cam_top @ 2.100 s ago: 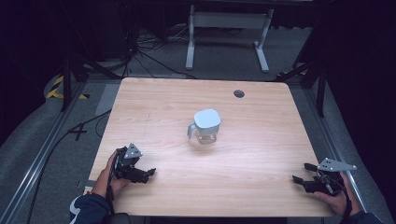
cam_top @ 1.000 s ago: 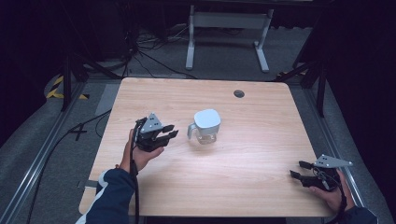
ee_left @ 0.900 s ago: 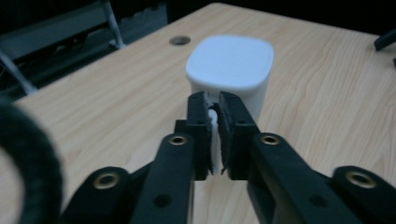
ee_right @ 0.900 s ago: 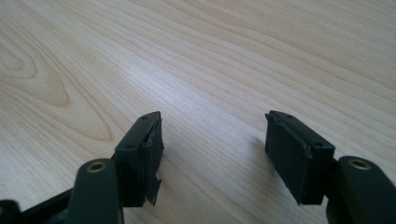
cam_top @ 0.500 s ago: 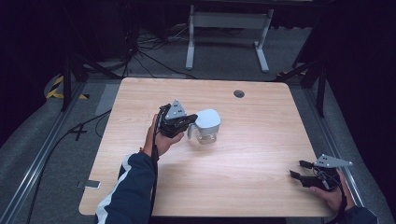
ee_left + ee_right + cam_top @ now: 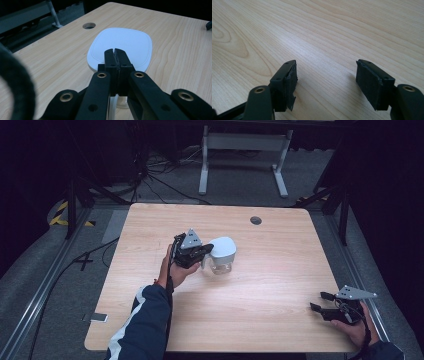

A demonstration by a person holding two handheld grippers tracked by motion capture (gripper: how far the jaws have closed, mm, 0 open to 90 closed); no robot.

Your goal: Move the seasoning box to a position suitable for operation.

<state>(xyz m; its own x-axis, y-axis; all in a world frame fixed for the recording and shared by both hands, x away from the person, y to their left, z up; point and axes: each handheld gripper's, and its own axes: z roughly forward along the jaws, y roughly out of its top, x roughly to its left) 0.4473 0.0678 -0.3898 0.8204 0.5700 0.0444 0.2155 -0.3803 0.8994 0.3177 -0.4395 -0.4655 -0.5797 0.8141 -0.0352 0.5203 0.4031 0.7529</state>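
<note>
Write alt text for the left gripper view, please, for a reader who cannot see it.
The left claw, its two black jaws pressed together, reaches over the near edge of a white lid on a clear jug. Pale wooden table lies around it, with a round hole beyond.

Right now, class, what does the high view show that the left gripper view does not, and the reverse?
High view: the right gripper, its empty jaws open and just widened, near a corner of the table, and a dark sleeve. Left gripper view: the left gripper, jaws pressed shut above the white lid, close up. Both: the lidded jug and the round hole.
</note>
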